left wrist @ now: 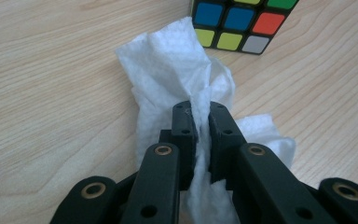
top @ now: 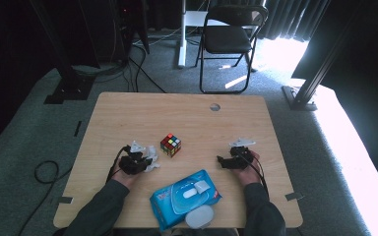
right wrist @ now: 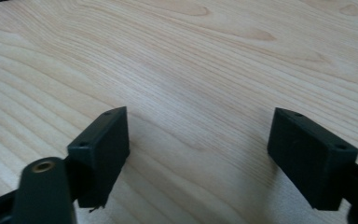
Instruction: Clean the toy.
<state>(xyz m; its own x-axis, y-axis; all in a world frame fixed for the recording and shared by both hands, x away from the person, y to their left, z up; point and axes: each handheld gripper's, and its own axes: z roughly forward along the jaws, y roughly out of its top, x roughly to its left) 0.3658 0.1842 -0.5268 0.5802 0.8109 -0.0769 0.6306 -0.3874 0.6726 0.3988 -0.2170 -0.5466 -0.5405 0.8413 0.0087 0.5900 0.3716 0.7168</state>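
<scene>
A crumpled white wipe [left wrist: 172,70] lies on the wooden table [top: 128,118], and my left gripper [left wrist: 201,114] is shut on it, the tissue pinched between the two black jaws. In the high view the left gripper [top: 150,160] sits left of centre with the wipe [top: 152,165] bunched at its tip. A colour cube [top: 170,144] stands just beyond it; its blue, green, red and grey tiles [left wrist: 235,23] show right behind the wipe. My right gripper [top: 220,161] rests on the right side of the table, and its jaws stand wide apart over bare wood [right wrist: 200,135].
A blue pack of wipes [top: 184,197] with a white flip lid lies near the front edge between the forearms. A white round object [top: 199,216] sits at the edge below it. A cable hole [top: 215,106] is at the back. A folding chair [top: 229,39] stands beyond the table.
</scene>
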